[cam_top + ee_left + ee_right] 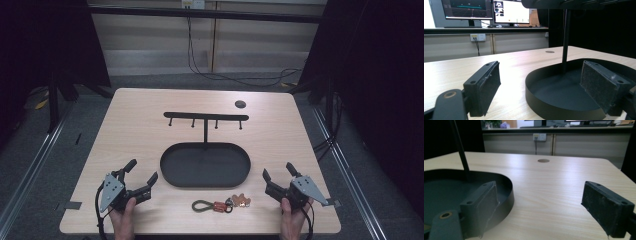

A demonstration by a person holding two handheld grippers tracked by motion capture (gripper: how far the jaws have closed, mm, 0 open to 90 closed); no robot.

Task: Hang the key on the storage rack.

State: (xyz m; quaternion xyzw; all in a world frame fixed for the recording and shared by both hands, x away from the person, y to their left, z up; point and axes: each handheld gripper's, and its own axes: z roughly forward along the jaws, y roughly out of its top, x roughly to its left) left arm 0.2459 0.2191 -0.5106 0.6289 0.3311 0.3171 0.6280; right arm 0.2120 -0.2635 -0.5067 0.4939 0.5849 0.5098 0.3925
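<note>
A keyring with a green cord loop, an orange clip and copper-coloured keys [220, 204] lies on the table near the front edge. Behind it stands a black oval tray [170, 172] with a thin post carrying a hook bar [206, 116]. My left gripper [142, 172] rests at the front left, held by a hand, its jaws wide apart with nothing between them. My right gripper [278, 172] rests at the front right, also open and empty. The tray's rim [534, 100] sits between the left gripper's pads [485, 87], and the tray's edge [510, 192] lies by the right gripper's left pad [482, 205].
A dark round hole [240, 104] sits in the tabletop at the back right. Cables [215, 75] trail on the floor behind the table. Monitors [491, 10] stand on a counter beyond the table. Bare wood [554, 185] lies ahead of the right gripper.
</note>
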